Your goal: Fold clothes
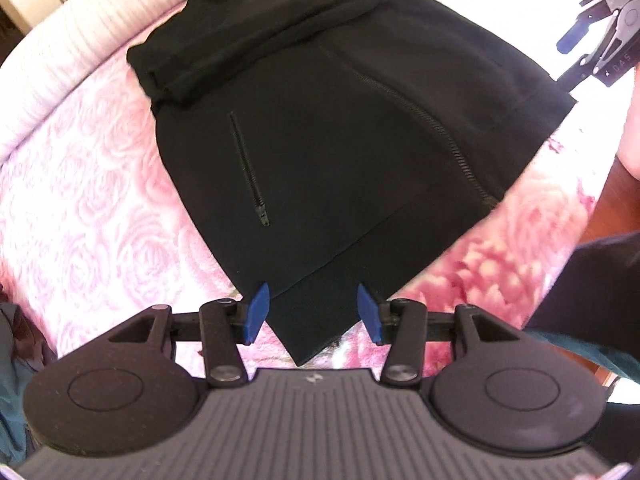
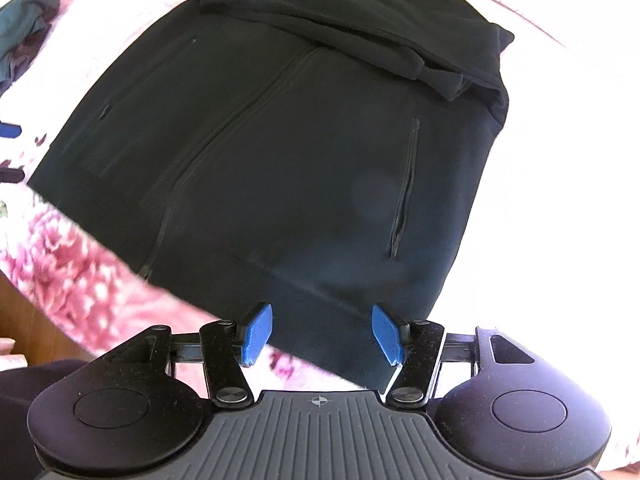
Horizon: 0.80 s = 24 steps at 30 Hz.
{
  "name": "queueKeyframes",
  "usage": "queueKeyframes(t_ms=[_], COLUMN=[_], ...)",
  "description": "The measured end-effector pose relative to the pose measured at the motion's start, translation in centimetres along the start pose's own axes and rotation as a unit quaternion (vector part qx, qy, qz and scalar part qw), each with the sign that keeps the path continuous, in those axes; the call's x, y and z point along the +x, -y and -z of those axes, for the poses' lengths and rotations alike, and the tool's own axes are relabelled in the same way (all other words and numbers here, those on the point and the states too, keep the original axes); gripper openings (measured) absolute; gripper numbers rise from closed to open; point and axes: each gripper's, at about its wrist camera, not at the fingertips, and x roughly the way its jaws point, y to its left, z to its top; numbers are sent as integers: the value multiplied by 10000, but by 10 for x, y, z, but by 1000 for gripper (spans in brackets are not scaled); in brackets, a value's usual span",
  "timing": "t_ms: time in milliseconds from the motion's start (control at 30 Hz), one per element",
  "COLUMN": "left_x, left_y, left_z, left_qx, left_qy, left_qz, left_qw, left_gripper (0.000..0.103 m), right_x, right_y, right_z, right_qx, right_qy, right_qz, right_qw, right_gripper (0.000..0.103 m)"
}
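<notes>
A black zip-up jacket lies flat on a pink floral bedspread, front up, both sleeves folded across its chest. My left gripper is open, its blue pads either side of the hem's near left corner. In the right wrist view the same jacket fills the middle, and my right gripper is open over the hem's right corner, pads astride the ribbed band. Neither holds cloth. The right gripper also shows at the top right of the left wrist view.
A pile of teal and dark clothes sits on the bed at the far left. The bed's wooden edge runs along the right of the left wrist view. A person's dark sleeve is at the right.
</notes>
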Motion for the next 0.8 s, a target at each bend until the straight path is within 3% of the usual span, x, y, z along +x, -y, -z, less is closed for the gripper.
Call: queueKeyframes(t_ms=[233,600,800], left_x=[9,13,1], left_y=[-10,28,33], left_z=[-16,-10,-10], left_qx=[10,-69,-142], left_qy=[148,-5,120], left_qz=[3,-65,-115], left_qw=[9999,10000,9998], left_gripper=[45,46,47], right_x=[-14,-10,-26], right_y=[-17,-16,-20], right_z=[9,29,32], right_qx=[-110,-403,-366], right_qy=[-149,-130,315], right_qz=[125,40,9], right_qw=[9998,9991,9988], right_gripper=[59,59,59])
